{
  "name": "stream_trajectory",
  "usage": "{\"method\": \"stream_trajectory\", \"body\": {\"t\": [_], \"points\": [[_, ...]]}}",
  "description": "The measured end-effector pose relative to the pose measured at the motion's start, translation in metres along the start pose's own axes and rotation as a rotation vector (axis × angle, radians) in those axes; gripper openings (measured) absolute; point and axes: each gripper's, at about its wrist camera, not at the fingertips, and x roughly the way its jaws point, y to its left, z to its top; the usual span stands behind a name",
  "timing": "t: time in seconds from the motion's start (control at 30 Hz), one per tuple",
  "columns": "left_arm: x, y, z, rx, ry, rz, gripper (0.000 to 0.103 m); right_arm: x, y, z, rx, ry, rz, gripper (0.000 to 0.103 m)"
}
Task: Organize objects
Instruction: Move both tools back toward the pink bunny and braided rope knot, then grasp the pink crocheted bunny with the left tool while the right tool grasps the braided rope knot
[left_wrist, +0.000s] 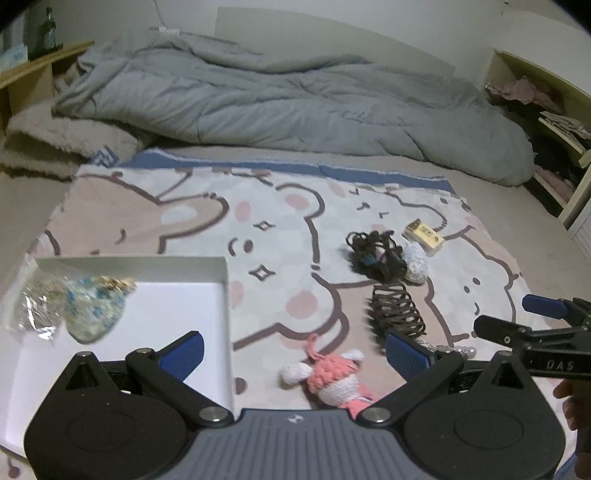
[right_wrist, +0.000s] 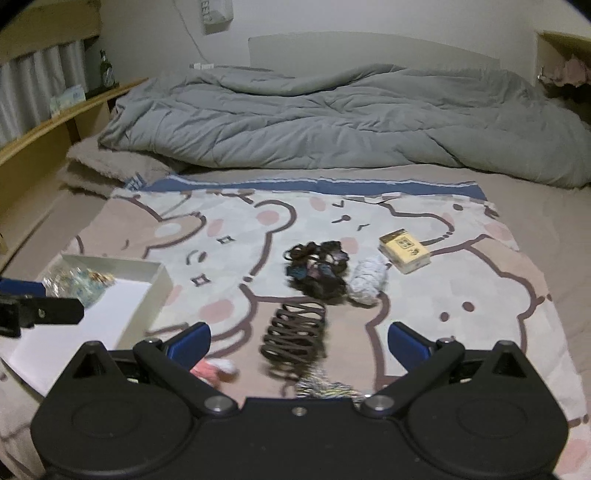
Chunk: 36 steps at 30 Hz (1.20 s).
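The left gripper (left_wrist: 293, 354) is held released, its blue pads wide apart and nothing between them, above the near edge of the bear-print blanket (left_wrist: 207, 221) spread on the bed; the pink crocheted toy (left_wrist: 332, 376) is seen just ahead of it, between the pads in the left wrist view, though contact cannot be told; the right gripper (right_wrist: 297, 343) is likewise held wide with nothing grasped, and the brown coil hair tie (right_wrist: 295, 336) lies directly ahead of it. The white box (left_wrist: 225, 295) is set at the left of the blanket, and two items are already lying in it: a clear crinkled packet (left_wrist: 35, 310) and a blue-and-white pouch (left_wrist: 94, 310); the sorting is therefore judged to be begun but far from finished. Left outside the box are the toy, the coil, a shiny foil-like item (right_wrist: 325, 386) just beside the coil's near end, the dark bundle of hair bands (right_wrist: 317, 269), the white knitted piece (right_wrist: 367, 282) touching that bundle, and the small yellow carton (right_wrist: 404, 251) beyond; six things, as far as can be counted, are thought to remain to be gathered.
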Motion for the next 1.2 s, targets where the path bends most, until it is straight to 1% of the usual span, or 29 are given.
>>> {"method": "stream_trajectory", "body": {"t": [0.07, 0.27, 0.43, 0.6, 0.67, 0.73, 0.77, 0.8, 0.83, 0.9, 0.97, 1.1, 1.17, 1.2], "points": [[0.007, -0.004, -0.003, -0.005, 0.012, -0.002, 0.103, 0.004, -0.004, -0.004, -0.03, 0.007, -0.003, 0.103], [0.032, -0.014, -0.009, -0.053, 0.082, -0.032, 0.103, 0.016, -0.01, -0.016, -0.119, 0.023, -0.011, 0.103], [0.049, -0.027, -0.015, -0.048, 0.12, -0.023, 0.103, 0.027, -0.017, -0.026, -0.163, 0.05, -0.033, 0.103], [0.065, -0.035, -0.021, -0.096, 0.182, -0.067, 0.103, 0.039, -0.016, -0.04, -0.266, 0.077, -0.058, 0.103], [0.07, -0.038, -0.022, -0.113, 0.198, -0.076, 0.101, 0.043, -0.014, -0.045, -0.316, 0.096, -0.064, 0.103], [0.074, -0.041, -0.023, -0.124, 0.211, -0.084, 0.094, 0.048, -0.012, -0.05, -0.355, 0.112, -0.072, 0.102], [0.077, -0.041, -0.024, -0.13, 0.224, -0.091, 0.093, 0.05, -0.012, -0.052, -0.36, 0.122, -0.072, 0.101], [0.08, -0.042, -0.025, -0.142, 0.238, -0.096, 0.089, 0.053, -0.012, -0.053, -0.358, 0.136, -0.07, 0.097], [0.084, -0.042, -0.026, -0.152, 0.252, -0.098, 0.086, 0.056, -0.012, -0.055, -0.354, 0.15, -0.068, 0.09], [0.091, -0.042, -0.029, -0.166, 0.283, -0.095, 0.083, 0.062, -0.011, -0.058, -0.349, 0.183, -0.051, 0.086], [0.097, -0.042, -0.031, -0.176, 0.297, -0.09, 0.08, 0.068, -0.008, -0.06, -0.362, 0.204, -0.041, 0.084], [0.109, -0.038, -0.032, -0.197, 0.31, -0.075, 0.073, 0.076, 0.0, -0.063, -0.409, 0.225, -0.027, 0.076], [0.115, -0.036, -0.033, -0.207, 0.327, -0.073, 0.069, 0.081, 0.007, -0.066, -0.46, 0.238, -0.036, 0.074], [0.118, -0.035, -0.033, -0.213, 0.336, -0.076, 0.068, 0.084, 0.011, -0.069, -0.496, 0.245, -0.054, 0.067]]}}
